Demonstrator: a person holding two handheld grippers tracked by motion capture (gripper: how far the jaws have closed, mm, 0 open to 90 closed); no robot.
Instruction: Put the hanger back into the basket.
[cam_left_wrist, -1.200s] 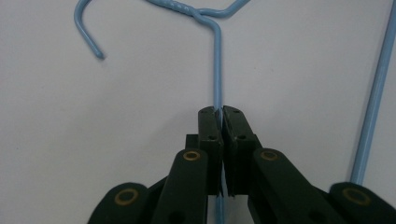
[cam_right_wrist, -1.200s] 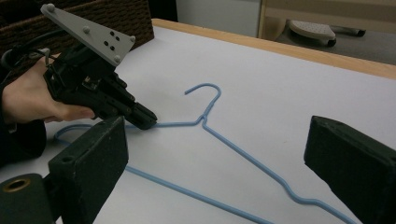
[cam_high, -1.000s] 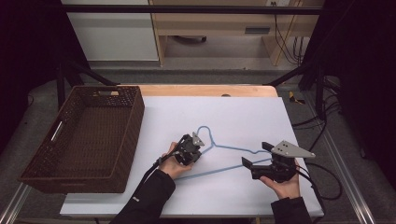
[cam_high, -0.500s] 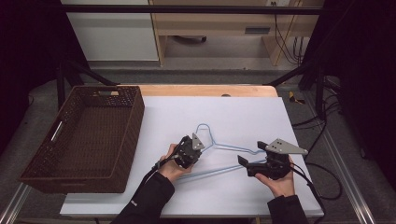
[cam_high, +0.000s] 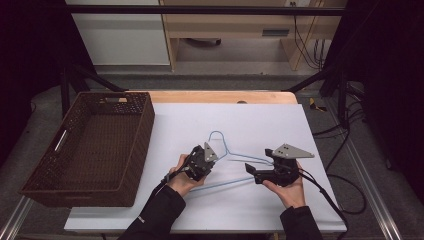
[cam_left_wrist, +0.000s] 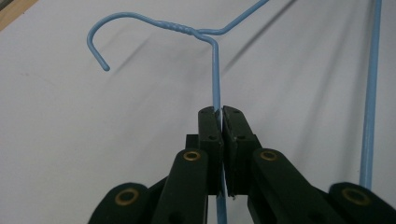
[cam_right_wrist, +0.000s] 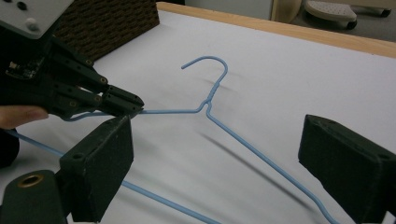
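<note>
A blue wire hanger (cam_high: 226, 148) hangs just above the white table cover. My left gripper (cam_high: 210, 161) is shut on one sloping shoulder wire a little below the twisted neck; in the left gripper view the jaws (cam_left_wrist: 219, 112) pinch the hanger (cam_left_wrist: 215, 70). My right gripper (cam_high: 251, 171) stands at the other shoulder wire. Its jaws have just been closing a little but are still wide apart (cam_right_wrist: 224, 154). The hanger's (cam_right_wrist: 212, 95) wire runs between them untouched. The left gripper (cam_right_wrist: 133, 106) appears at the left of the right gripper view.
An empty brown wicker basket (cam_high: 142, 130) stands on the table's left side, its corner (cam_right_wrist: 112, 18) also in the right gripper view. The white cover (cam_high: 260, 120) ends at a wooden far edge (cam_high: 215, 97). A cable (cam_high: 325, 192) trails off to the right.
My right gripper has moved left, closer to the hanger and the left gripper. The left gripper and the hanger have stayed put.
</note>
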